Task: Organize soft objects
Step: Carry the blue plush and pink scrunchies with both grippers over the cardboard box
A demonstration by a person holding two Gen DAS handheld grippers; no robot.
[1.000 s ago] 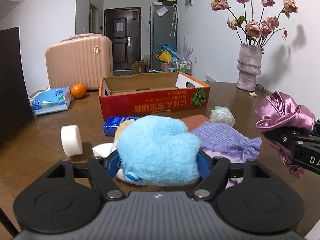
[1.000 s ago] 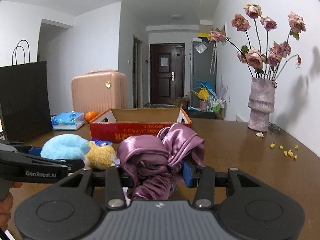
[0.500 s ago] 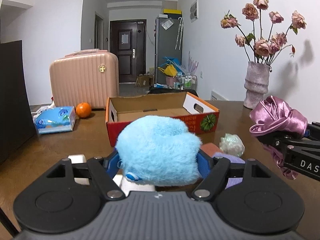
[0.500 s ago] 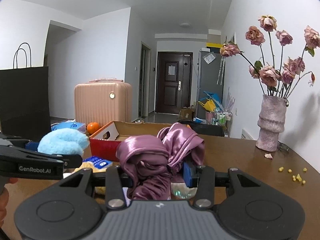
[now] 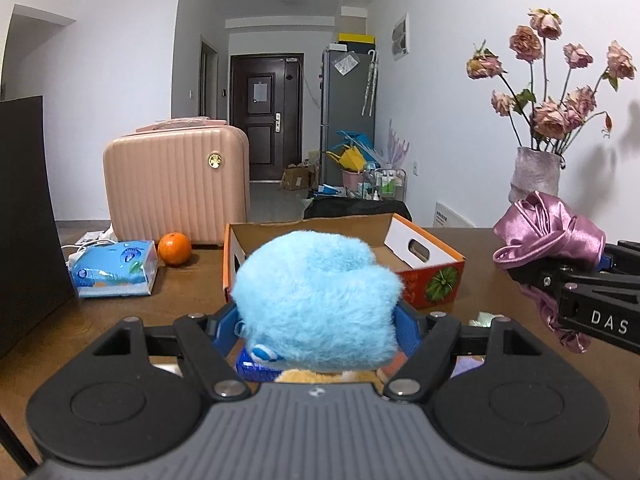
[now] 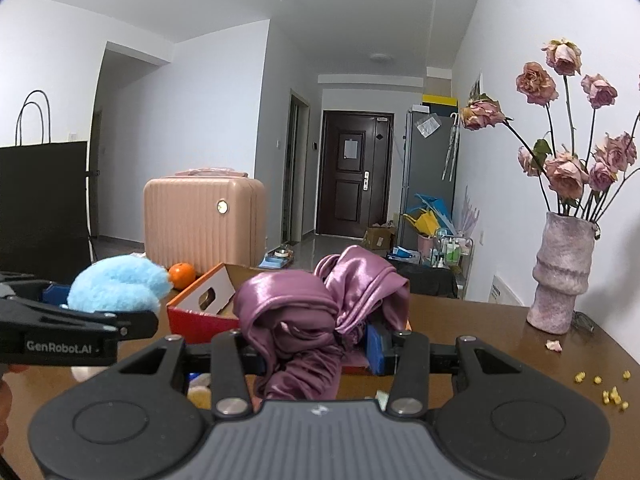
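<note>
Your left gripper pinches the light, squashy blue plush toy and your right gripper pinches the slippery purple satin cloth — both aloft near the cardboard box, so grip their bulk.

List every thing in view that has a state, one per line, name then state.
left gripper: shut on the blue plush toy
blue plush toy: held up off the table
right gripper: shut on the purple satin cloth
purple satin cloth: bunched, hanging down between the pads
cardboard box: open on top, upright on the table
pink suitcase: closed, standing upright
vase: upright, holding dried roses
door: closed
</note>
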